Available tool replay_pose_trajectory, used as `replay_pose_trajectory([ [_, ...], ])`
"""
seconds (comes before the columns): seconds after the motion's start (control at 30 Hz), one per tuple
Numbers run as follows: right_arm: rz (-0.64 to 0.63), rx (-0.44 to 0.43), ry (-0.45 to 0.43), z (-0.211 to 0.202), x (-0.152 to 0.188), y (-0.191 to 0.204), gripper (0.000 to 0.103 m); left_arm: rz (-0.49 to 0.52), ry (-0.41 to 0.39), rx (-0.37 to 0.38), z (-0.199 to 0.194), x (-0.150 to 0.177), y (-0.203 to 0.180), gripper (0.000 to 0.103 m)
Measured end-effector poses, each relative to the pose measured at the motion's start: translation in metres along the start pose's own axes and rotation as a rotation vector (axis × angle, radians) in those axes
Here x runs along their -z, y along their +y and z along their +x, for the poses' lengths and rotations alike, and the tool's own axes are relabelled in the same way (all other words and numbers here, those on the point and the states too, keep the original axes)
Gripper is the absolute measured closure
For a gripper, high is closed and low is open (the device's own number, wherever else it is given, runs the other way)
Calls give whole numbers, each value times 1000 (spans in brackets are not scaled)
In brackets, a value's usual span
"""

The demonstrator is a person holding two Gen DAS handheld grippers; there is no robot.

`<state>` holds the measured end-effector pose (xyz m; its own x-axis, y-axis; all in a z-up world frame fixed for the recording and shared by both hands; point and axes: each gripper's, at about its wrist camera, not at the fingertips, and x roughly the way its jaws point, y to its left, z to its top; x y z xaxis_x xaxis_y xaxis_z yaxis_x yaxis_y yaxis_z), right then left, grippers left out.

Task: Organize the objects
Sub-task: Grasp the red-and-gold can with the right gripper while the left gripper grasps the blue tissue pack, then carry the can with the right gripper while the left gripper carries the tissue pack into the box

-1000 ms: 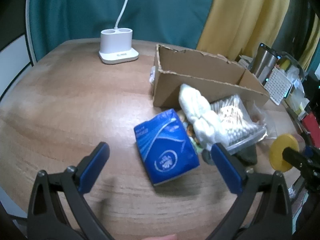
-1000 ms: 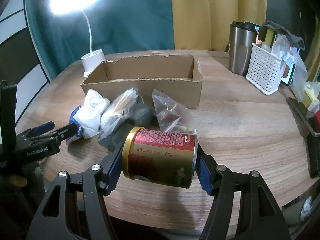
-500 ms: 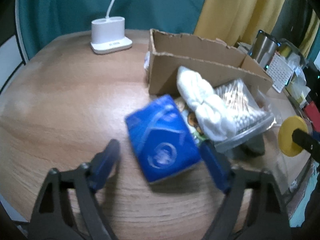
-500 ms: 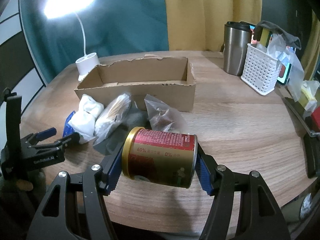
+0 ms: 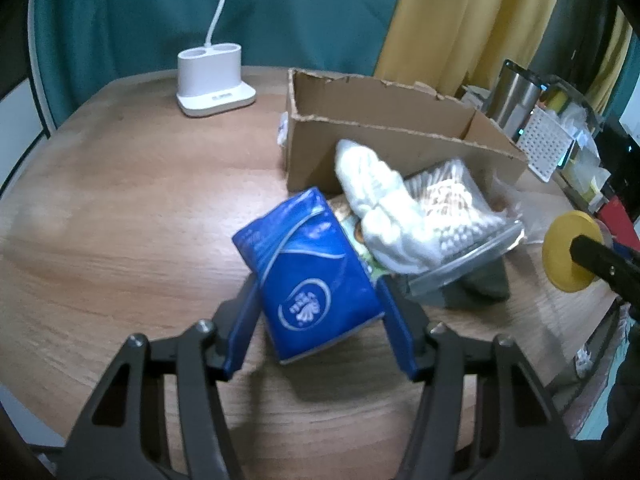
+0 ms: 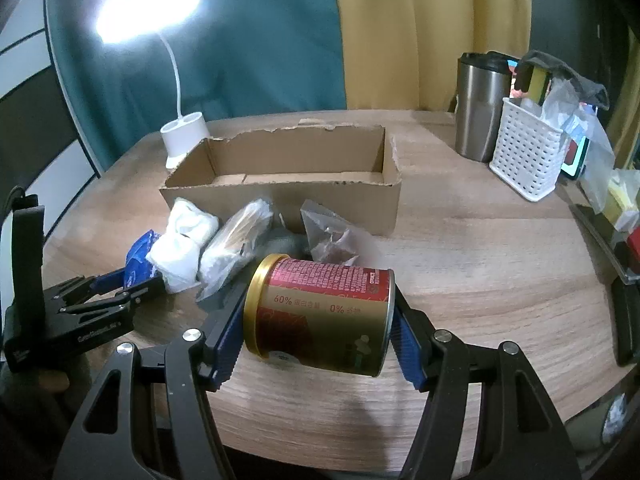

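Between the left gripper's [image 5: 318, 322] jaws sits the blue tissue pack [image 5: 308, 280], jaws just closing onto its sides; right gripper [image 6: 318, 326] clamps the can [image 6: 320, 312] sideways between its 2 pads.

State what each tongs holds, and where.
Right tongs: the can, by its two ends. Left tongs, just closing: the blue tissue pack, by its near end's sides.

blue tissue pack [image 5: 308, 276], red-gold can [image 6: 320, 312], brown box [image 6: 288, 196]
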<state>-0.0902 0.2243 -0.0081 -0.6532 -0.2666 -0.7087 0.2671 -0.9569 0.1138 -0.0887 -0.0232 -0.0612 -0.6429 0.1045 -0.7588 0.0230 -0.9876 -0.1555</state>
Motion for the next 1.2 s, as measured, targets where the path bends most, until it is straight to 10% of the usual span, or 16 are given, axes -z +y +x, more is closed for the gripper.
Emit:
replay_pose_trajectory([
  [1.2,-43,-39,-93,1,-52,-20,35,85,-145,12,-35,-64,-44,44],
])
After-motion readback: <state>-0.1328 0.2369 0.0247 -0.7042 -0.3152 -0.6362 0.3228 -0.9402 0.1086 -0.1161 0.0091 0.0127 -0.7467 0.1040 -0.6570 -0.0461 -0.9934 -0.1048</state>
